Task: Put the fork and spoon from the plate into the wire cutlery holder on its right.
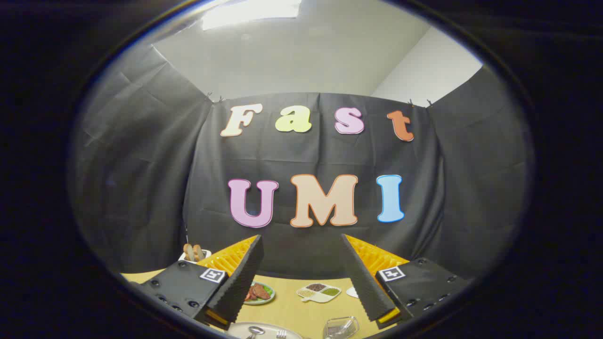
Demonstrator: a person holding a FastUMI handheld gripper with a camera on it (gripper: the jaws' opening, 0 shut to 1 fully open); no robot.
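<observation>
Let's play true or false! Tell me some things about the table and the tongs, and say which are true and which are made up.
1. The tongs are open and hold nothing. True.
2. The fork is already in the wire cutlery holder. False: it lies on the plate, beside the spoon.
3. The wire cutlery holder stands right of the plate. True.
4. The divided dish of grains sits between the fingers, beyond the plate. True.
5. The tongs are squeezing the spoon. False: the spoon lies on the plate below them, untouched.
</observation>
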